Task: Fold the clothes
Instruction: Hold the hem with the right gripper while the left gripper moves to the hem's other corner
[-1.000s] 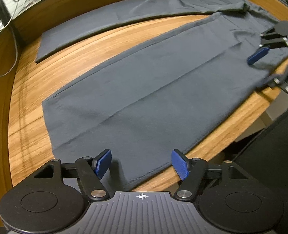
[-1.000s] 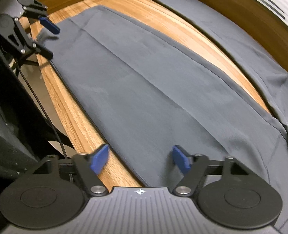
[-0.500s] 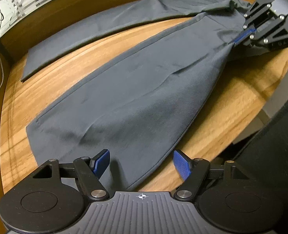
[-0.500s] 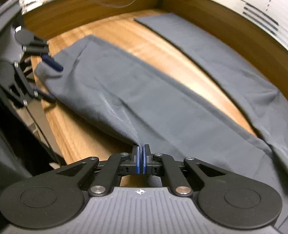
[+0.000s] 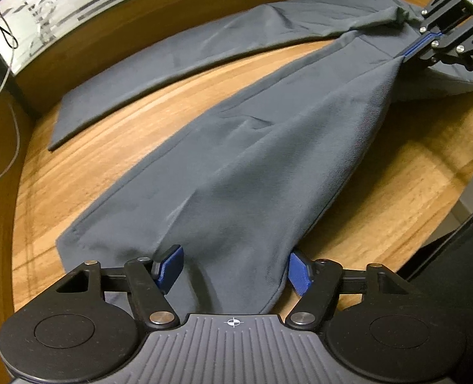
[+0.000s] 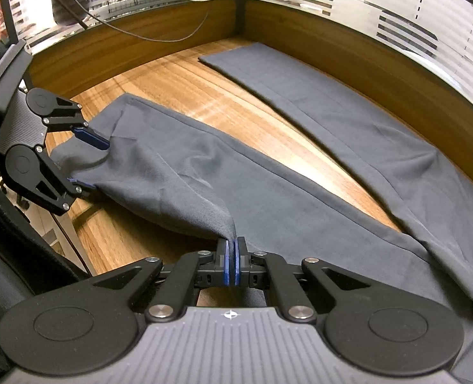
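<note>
Trousers now lifted off wooden desk, right tongs clenched on edge, left tongs still spread apart.

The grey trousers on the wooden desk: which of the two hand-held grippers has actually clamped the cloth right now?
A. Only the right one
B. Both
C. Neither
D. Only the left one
A. The right gripper has its blue pads pressed together on an edge of the grey trousers, while the left gripper is spread wide with the cloth lying loose between its fingers.
</note>
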A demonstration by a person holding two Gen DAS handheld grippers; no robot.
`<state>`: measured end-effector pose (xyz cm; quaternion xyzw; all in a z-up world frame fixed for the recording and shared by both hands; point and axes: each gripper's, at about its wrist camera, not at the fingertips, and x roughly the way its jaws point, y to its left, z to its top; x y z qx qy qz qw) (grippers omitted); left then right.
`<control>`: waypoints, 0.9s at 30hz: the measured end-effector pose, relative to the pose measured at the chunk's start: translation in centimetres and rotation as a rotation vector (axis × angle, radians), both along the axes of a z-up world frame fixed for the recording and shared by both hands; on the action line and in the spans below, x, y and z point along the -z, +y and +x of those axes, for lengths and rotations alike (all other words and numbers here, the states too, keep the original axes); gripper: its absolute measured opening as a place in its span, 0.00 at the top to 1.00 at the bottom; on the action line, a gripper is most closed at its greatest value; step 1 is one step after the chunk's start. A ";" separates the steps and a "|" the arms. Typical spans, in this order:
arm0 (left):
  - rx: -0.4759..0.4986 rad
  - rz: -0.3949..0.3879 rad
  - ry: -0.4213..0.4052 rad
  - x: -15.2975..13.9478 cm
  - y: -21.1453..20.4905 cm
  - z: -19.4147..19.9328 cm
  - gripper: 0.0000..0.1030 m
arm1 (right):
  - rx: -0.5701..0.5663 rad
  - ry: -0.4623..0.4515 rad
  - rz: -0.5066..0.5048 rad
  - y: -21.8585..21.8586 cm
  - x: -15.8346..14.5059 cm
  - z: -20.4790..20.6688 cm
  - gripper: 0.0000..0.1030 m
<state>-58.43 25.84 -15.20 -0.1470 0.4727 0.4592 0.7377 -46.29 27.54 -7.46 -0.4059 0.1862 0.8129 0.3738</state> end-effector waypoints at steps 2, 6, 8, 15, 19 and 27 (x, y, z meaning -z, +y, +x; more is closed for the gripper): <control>-0.011 0.009 0.005 -0.1 0.1 -0.4 0.39 | 0.000 0.003 0.000 -0.1 0.1 0.0 0.97; -0.021 0.006 0.008 0.3 0.1 -0.8 0.55 | -0.007 0.006 -0.018 -0.5 0.4 0.2 0.97; -0.025 0.002 0.018 0.4 -0.2 -0.9 0.58 | -0.016 -0.001 -0.042 -0.8 1.1 0.0 0.97; -0.062 -0.018 -0.008 0.3 -0.5 -2.4 0.55 | -0.029 0.006 -0.113 -1.9 3.6 -0.6 0.93; -0.087 -0.028 -0.024 0.3 -0.5 -3.1 0.52 | -0.036 0.013 -0.119 -2.1 4.1 -0.6 0.90; -0.089 -0.030 -0.026 0.3 -0.6 -3.2 0.52 | -0.035 0.013 -0.114 -1.8 4.1 -0.7 0.90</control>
